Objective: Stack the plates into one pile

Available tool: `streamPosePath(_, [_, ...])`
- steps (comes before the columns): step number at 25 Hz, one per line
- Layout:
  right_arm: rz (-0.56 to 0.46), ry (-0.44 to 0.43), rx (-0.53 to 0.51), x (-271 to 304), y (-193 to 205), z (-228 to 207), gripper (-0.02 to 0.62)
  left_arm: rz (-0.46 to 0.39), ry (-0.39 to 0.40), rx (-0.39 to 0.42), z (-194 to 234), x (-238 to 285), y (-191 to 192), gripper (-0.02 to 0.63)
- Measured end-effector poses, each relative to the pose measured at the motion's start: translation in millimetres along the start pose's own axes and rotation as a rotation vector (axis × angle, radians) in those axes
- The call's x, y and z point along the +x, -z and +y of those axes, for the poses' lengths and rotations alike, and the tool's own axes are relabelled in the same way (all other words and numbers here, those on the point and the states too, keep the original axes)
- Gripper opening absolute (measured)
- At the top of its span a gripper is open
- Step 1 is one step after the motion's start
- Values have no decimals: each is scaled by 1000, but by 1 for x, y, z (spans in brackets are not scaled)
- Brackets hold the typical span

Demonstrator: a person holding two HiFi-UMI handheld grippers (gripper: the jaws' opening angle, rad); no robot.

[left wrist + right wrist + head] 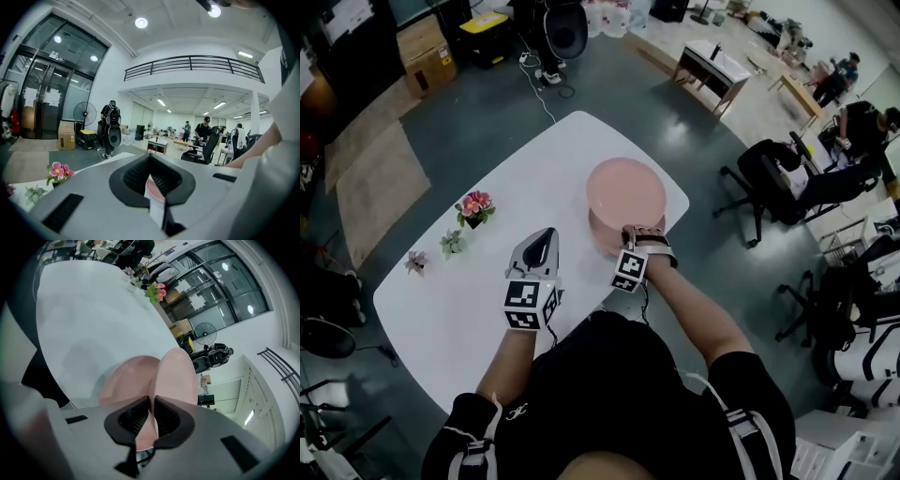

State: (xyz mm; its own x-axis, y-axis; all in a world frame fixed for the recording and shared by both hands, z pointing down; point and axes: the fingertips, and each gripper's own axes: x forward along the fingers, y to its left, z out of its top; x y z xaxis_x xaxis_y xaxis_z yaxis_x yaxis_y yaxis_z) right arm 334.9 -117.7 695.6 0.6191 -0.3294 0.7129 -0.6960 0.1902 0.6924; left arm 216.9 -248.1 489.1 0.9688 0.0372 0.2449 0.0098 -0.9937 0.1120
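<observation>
A white tabletop [441, 309] carries three small decorations near its left edge: a pot of pink flowers [474, 207], a green sprig [452, 244] just beside it, and a pale pink bloom [416, 262] further left. On the grey floor beyond lie a brown mat [370, 183], a cardboard box [425, 52], a yellow-lidded crate [485, 36] and a standing fan [565, 33]. A black office chair [769, 178] stands to the right.

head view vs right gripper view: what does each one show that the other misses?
Head view only: the left gripper, empty, beside the plates, and office chairs past the table. Right gripper view only: the right gripper with its fingers clamped on the rim of the upper pink plate, the lower pink plate behind it. Both: the two plates, the white table and the pink flowers.
</observation>
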Motion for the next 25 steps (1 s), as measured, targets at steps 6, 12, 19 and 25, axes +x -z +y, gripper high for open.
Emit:
streamPosePath(6, [19,-58,21,-5,6,40,51,13,10,8,-5,-7,5,11])
streamPosePath(12, [-11,-111,168,-11,6,58,54,24,19,18,-13,-12,6,11])
streamPosePath(19, [-186,-320,828,-32,-8,49,183,29,24,2,-16,-11,8,11])
streamPosePath(25, [-497,-49,1137,-84,-3,-37,114,28,25,1,-15,-4,7,11])
